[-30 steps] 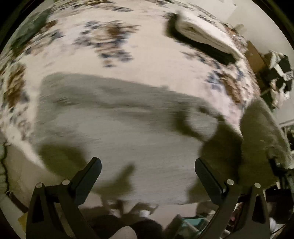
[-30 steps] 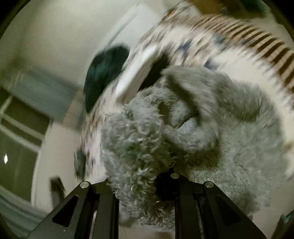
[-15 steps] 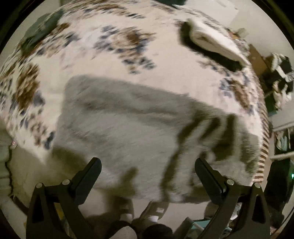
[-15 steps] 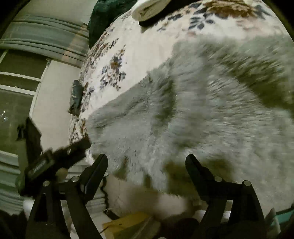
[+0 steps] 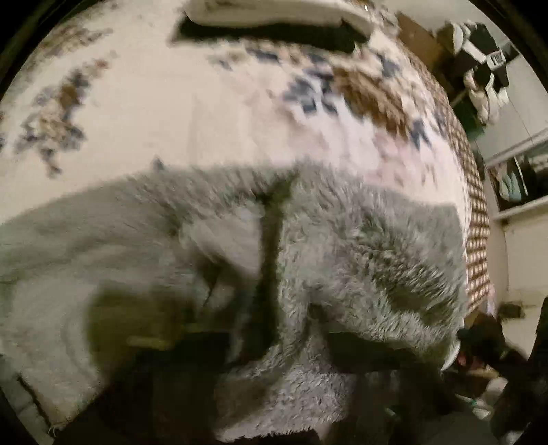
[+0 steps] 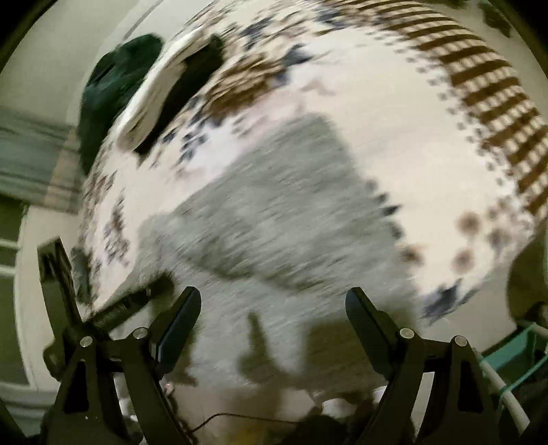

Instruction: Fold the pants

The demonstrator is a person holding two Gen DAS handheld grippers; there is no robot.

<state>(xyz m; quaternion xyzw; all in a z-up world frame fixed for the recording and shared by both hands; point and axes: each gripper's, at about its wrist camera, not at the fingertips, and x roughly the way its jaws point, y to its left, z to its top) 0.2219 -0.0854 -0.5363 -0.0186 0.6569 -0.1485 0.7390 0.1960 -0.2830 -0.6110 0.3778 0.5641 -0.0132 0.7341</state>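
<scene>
Grey fluffy pants (image 5: pixel 359 246) lie spread on the bed and fill the lower half of the left wrist view. A bunch of the fleece is gathered where my left gripper's jaws meet. The fingers themselves are buried under the pile and blurred, and they read as shut on the pants. In the right wrist view the left gripper (image 6: pixel 150 294) shows as a dark arm with its tip at the left edge of the pants (image 6: pixel 274 205). My right gripper (image 6: pixel 272 297) hovers open over the near edge of the pants with nothing between its fingers.
The bed carries a white bedspread (image 5: pixel 171 102) with brown and blue flowers. A folded white cloth on a black item (image 5: pixel 274 20) lies at the far side, next to a dark green bundle (image 6: pixel 116 78). A teal basket (image 6: pixel 524 352) stands low on the right.
The right gripper let go of the bunched pants, opened and pulled back. The pants now lie flat. The left gripper dropped onto the pants and went from wide open to shut.
</scene>
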